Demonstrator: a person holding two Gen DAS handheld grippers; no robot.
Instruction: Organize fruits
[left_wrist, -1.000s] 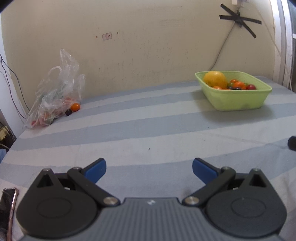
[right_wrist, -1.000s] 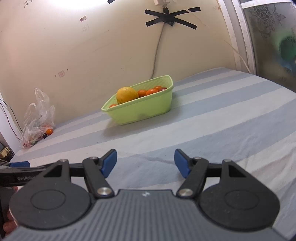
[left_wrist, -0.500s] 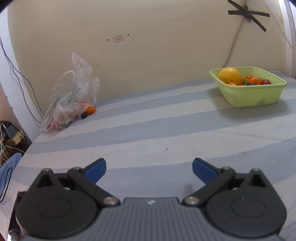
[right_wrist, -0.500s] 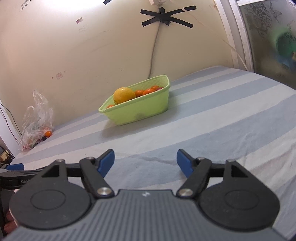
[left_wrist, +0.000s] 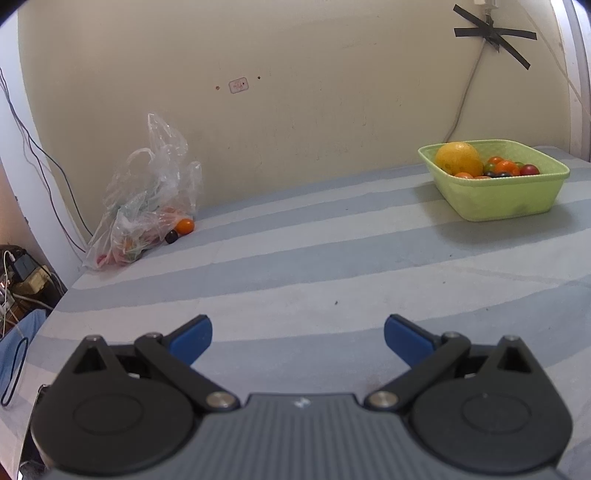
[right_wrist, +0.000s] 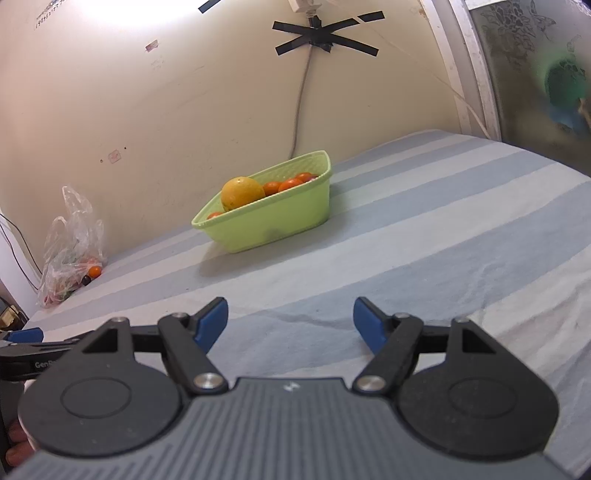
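Green basket (left_wrist: 495, 201) of fruit sits by the wall, well apart from a plastic bag (left_wrist: 147, 206) with loose fruit beside it; striped cloth (left_wrist: 314, 258) lies bare between. Both grippers (left_wrist: 298, 338) (right_wrist: 290, 321) gape, holding nothing.

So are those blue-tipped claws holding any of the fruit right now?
No. The left gripper and the right gripper both stand open with only striped cloth between their tips. The fruit sits far off in the green basket and the plastic bag.

Our left gripper (left_wrist: 298, 338) and right gripper (right_wrist: 290, 321) share matte black linkage arms, silver pivot screws, blue fingertip pads (right_wrist: 212, 322), and ribbed grey bodies.
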